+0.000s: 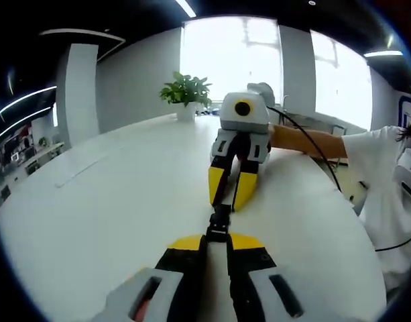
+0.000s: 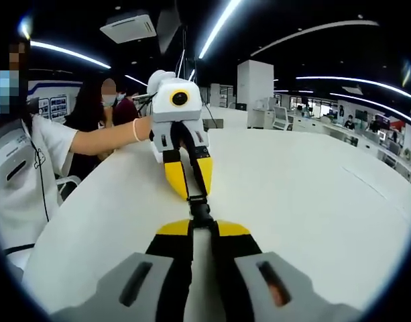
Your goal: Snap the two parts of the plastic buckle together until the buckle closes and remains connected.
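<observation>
Over the white worktop [image 1: 91,221], the two grippers face each other nose to nose. The left gripper [image 1: 217,243] has its fingers clamped on the near end of the black buckle [image 1: 219,223], while the right gripper [image 1: 232,194] pinches the far end. In the right gripper view, the buckle [image 2: 199,211] spans between both yellow-tipped pairs, held just above the worktop. A potted plant [image 1: 186,94] sits far back.

The two grippers are facing each other over the table [image 1: 91,215], the buckle [image 1: 219,223] sitting between the left gripper [image 1: 217,243] and right gripper [image 1: 232,190]. A plant [image 1: 186,90] is standing behind, at the table's far edge.
</observation>
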